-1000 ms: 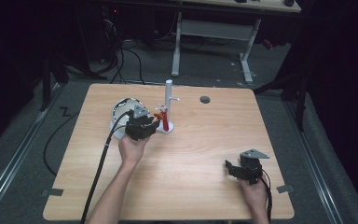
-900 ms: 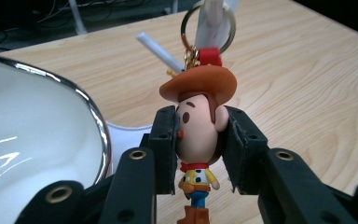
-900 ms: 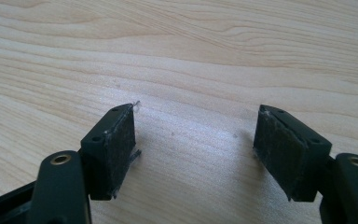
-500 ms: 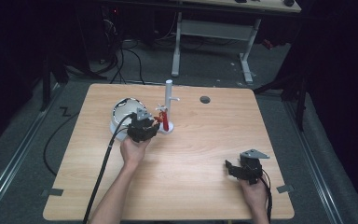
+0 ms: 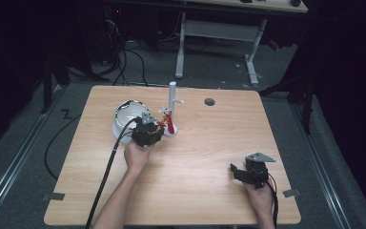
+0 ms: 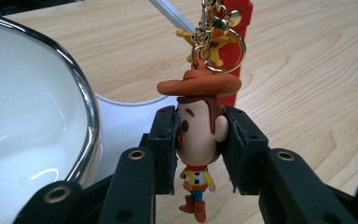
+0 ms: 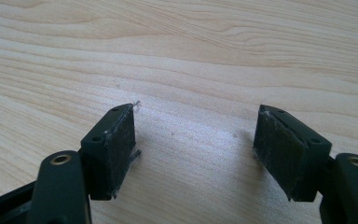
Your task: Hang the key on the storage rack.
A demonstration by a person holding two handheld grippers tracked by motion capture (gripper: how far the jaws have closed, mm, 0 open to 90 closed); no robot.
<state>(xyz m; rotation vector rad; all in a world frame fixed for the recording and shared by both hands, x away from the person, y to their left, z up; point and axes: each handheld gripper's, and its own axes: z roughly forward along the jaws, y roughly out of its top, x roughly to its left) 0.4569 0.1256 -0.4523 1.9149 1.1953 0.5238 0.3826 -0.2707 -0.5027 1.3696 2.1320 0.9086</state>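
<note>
The bench [image 5: 205,157] is a pale wood-grain top with rounded corners, standing on a grey floor in a dark room; a second desk on white legs [image 5: 252,47] stands beyond its far edge, cables [image 5: 124,57] trail over the floor at the far left, and a small dark round disc [image 5: 209,101] lies near the far edge. Toward the far left of the bench sits a white bowl [image 6: 23,107] with a shiny metal rim, and just beside it a white stand [image 5: 172,98] rises upright. The cowboy figure keychain [image 6: 199,135] hangs by the stand on a gold ring and star charm [image 6: 216,49], in front of a red tag [image 6: 235,18]; it has a brown hat, big pale head, yellow shirt and brown boots. The left tongs [image 6: 199,149] pinch the figure's head from both sides. The right tongs [image 7: 195,149] are spread wide, low over bare wood near the near right corner.
</note>
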